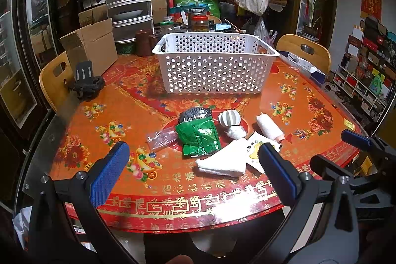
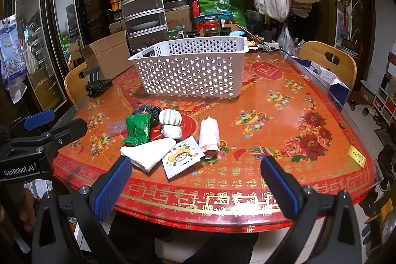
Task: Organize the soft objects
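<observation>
Soft things lie in a small pile on the red desk [image 1: 104, 115]: a folded white cloth [image 1: 222, 161], a green packet [image 1: 198, 136], a rolled towel [image 2: 210, 134] and a striped ball [image 2: 170, 116]. Behind them stands a white basket [image 1: 215, 63]. The left tool [image 1: 195, 165] and right tool [image 2: 198, 177] hover spread wide, holding nothing.

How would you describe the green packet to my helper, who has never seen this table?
Start at the white perforated basket on the red tablecloth; the pile of small items lies nearer than it. The green packet sits at the pile's left, beside the folded white cloth. It is the only crinkled, shiny green foil thing there.
</observation>
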A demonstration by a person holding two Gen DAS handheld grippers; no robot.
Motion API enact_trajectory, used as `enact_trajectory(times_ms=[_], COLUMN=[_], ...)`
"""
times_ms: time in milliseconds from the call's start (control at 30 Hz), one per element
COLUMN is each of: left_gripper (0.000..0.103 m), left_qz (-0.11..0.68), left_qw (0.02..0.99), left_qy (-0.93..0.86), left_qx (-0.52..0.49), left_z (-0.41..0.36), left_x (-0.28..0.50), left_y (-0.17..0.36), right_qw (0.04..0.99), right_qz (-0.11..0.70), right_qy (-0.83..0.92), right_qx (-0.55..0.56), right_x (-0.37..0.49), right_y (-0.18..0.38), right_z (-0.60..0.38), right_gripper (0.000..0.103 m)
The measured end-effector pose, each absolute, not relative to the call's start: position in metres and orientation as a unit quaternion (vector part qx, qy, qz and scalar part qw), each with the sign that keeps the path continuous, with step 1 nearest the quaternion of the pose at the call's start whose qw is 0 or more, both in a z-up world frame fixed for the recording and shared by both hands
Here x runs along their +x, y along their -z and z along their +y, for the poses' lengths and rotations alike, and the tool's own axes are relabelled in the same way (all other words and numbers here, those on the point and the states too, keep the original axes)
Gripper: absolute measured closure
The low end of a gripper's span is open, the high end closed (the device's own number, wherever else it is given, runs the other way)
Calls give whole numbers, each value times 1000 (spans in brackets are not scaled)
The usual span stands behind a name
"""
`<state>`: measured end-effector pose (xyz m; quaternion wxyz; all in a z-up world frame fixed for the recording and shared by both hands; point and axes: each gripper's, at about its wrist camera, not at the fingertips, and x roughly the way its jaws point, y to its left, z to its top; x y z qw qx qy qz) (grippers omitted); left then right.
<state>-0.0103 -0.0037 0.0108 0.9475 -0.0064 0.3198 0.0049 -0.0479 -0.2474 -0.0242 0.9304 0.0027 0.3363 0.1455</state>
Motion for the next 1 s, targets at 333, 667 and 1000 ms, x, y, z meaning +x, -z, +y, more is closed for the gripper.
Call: enact_trajectory(times_ms=[333,667,1000], left_gripper=[0,0,0], left_qz=[319,319,320], left_qw=[948,948,947], left_qy=[-5,-5,-4], left_qx=[-6,-6,-4], left_z=[-4,-4,-7], left_x=[-11,-11,-12], left_y=[-12,-11,-14], right_qw=[930,930,930], right_qz=[336,336,336], right_qy=[-146,-146,-146], right_qx=[3,4,5], right_x=[-48,-48,-48], right_y=[24,24,24], right_z=[-248,-248,-248], right_gripper=[0,0,0])
